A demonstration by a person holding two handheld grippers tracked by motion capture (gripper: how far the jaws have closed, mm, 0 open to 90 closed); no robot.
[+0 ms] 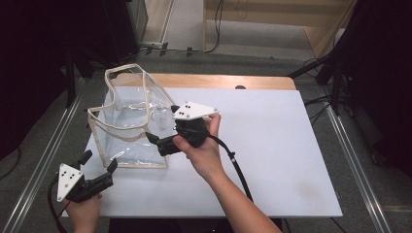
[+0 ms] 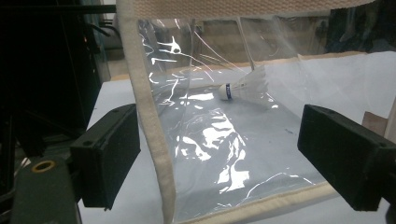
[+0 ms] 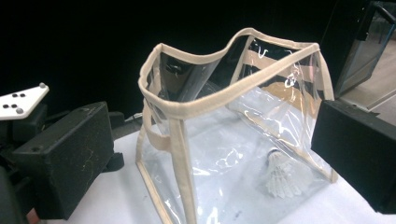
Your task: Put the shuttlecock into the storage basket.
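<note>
White feathered shuttlecock (image 3: 282,179) lies inside the clear beige-trimmed plastic bag (image 1: 127,121) — both tools, right (image 1: 163,127) and left (image 1: 99,162), gape empty; withdraw gently, avoiding the rim.

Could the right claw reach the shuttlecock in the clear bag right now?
Probably yes: the right claw is open at the clear bag, whose top gapes, and the shuttlecock lies on its floor.

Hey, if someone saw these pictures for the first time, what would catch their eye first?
Probably the clear bag with beige trim, standing open at the back left of the white table. A white shuttlecock lies inside it on the bottom. The right gripper sits open beside the bag, and the left gripper is open near its front corner.
</note>
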